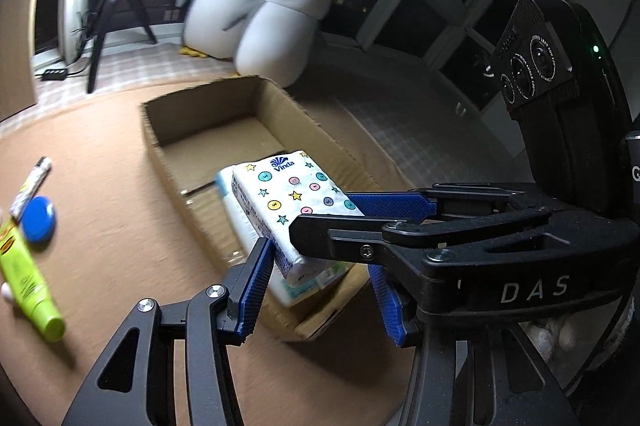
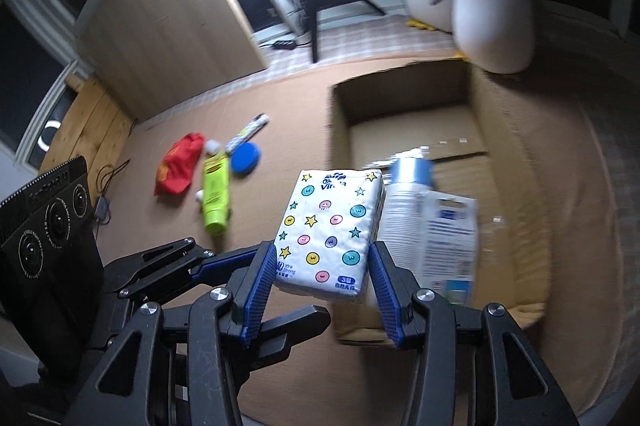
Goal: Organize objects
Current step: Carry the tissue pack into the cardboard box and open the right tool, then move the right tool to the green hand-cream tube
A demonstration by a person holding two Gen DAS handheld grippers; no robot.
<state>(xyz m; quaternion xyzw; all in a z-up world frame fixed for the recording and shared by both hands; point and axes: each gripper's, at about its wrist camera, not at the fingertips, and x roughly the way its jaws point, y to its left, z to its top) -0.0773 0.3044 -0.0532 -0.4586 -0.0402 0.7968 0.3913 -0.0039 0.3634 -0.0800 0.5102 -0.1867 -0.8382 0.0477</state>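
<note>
A white tissue pack (image 2: 326, 226) printed with stars and coloured dots hangs in the air over the near end of an open cardboard carton (image 2: 340, 114). My right gripper (image 2: 323, 254) is shut on its two long sides. My left gripper (image 1: 320, 258) comes in from the side. One of its blue pads (image 1: 258, 274) lies against the pack's (image 1: 288, 194) side, and the other finger runs under the near end, partly hidden behind the right gripper (image 1: 320, 216). A white spray can (image 2: 404, 210) and a white-and-blue box (image 2: 452, 246) lie inside the carton (image 1: 160, 130).
On the brown mat left of the carton lie a green tube (image 2: 216, 198), a blue disc (image 2: 246, 156), a red pouch (image 2: 180, 166) and a thin printed stick (image 2: 246, 132). Two plush penguins (image 1: 276, 26) stand behind the carton. A ring light on a tripod (image 1: 108, 22) stands at the back.
</note>
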